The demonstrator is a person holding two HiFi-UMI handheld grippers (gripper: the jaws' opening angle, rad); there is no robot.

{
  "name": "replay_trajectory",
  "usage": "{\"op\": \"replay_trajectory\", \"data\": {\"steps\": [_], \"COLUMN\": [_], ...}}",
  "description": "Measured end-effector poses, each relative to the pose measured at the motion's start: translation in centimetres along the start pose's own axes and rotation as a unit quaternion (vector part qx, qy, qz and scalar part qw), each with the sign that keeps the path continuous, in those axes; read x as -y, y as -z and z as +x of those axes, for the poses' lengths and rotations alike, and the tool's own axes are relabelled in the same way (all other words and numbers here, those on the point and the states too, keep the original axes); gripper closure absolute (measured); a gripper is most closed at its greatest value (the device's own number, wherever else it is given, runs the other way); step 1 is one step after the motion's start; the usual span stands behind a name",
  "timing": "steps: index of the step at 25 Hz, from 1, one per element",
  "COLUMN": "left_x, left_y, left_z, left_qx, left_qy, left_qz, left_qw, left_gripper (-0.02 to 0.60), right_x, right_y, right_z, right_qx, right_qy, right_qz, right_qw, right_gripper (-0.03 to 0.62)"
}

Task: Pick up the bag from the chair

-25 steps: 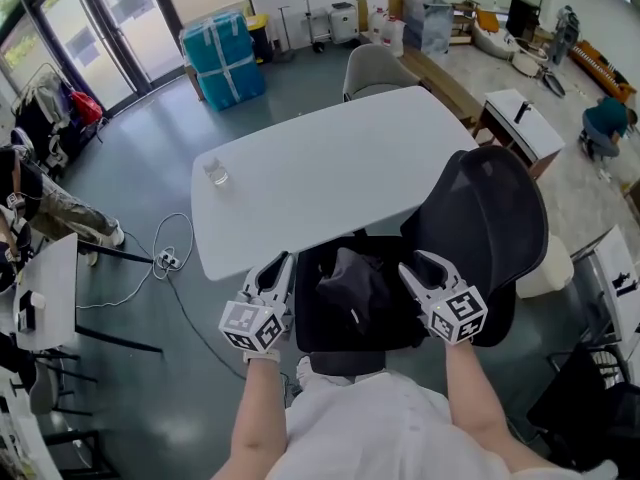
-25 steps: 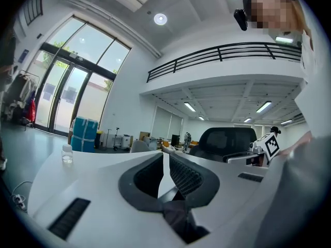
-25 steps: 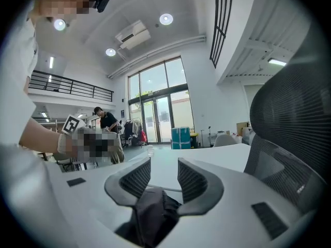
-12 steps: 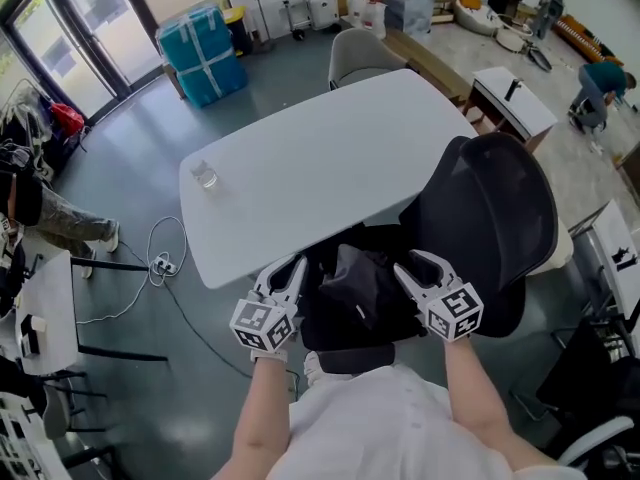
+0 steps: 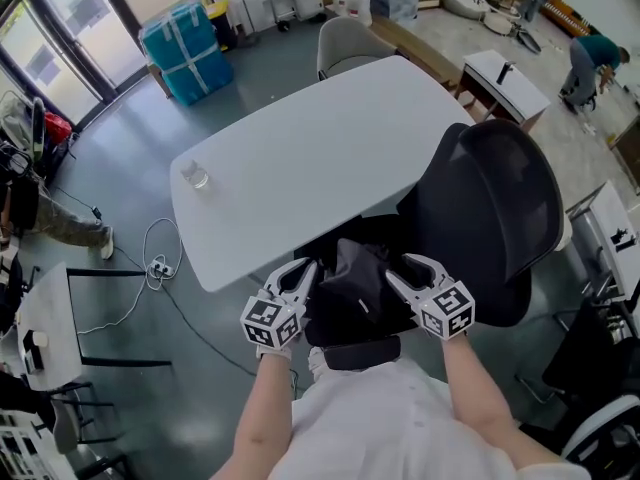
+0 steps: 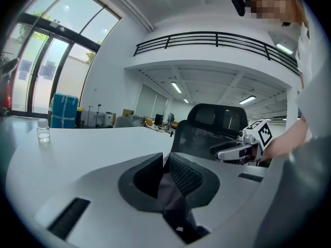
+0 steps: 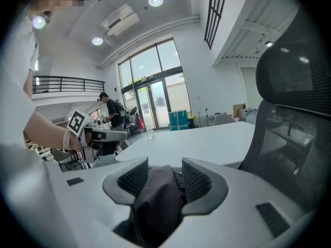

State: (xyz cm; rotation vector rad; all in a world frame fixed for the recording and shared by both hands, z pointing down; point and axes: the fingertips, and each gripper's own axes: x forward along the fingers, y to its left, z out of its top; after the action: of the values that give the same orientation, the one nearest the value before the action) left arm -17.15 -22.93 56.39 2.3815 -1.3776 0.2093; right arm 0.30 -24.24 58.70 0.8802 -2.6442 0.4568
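One black bag (image 5: pixel 352 286) lies on the seat of the black mesh chair (image 5: pixel 490 203), just beside the near edge of the white worktop (image 5: pixel 310 158). The bag is slumped and closed over, so what it holds cannot be seen.

Two grippers flank it. The left gripper (image 5: pixel 303 273) is at the bag's left side. Its fingers (image 6: pixel 186 174) are all but together, pinching a thin fold of the dark fabric. The right gripper (image 5: pixel 398 271) is at the bag's right side. Its fingers (image 7: pixel 196 179) stand about half apart with a thick bunch of fabric filling the gap and touching both pads. These fingers have just been opening.

One small clear jar (image 5: pixel 195 175) stands alone near the worktop's left end, well apart from the bag; its contents cannot be made out.

There are two chairs: the black one and a grey one (image 5: pixel 345 43) at the worktop's far side. One teal wrapped box (image 5: pixel 185 48) stands on the floor beyond.
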Motion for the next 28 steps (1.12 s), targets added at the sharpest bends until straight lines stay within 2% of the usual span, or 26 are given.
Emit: {"op": "replay_trajectory", "data": {"steps": [7,14,16,20,28], "left_x": [0.1,1.3,1.5,1.9,3.0], "left_y": [2.7,5.1,5.7,6.8,9.0], "left_z": [1.1,2.7,3.0,3.6,4.7], "left_qx": [-0.035,-0.081,-0.091,-0.110,-0.156], "left_qy": [0.016,0.049,0.055,0.066,0.086], "left_qz": [-0.004,0.011,0.013,0.020,0.053], "left_qw": [0.9992,0.9954,0.9942,0.9915,0.9826], "left_gripper": [0.540,0.511,0.489,0.440,0.337], "right_x": [-0.7,-1.0,-1.2,-1.4,-2.0], "right_y": [2.2,4.9,5.4,6.3,7.6], "right_z": [0.7,1.1,1.2,1.5,2.1], "right_qx": [-0.026,-0.061,-0.066,-0.073,-0.096], "right_qy": [-0.003,-0.006,-0.009,-0.013,-0.022], "right_qz": [0.003,0.012,0.017,0.031,0.049], "right_qw": [1.000,0.998,0.998,0.997,0.994], "right_gripper": [0.379,0.350,0.345,0.296,0.221]}}
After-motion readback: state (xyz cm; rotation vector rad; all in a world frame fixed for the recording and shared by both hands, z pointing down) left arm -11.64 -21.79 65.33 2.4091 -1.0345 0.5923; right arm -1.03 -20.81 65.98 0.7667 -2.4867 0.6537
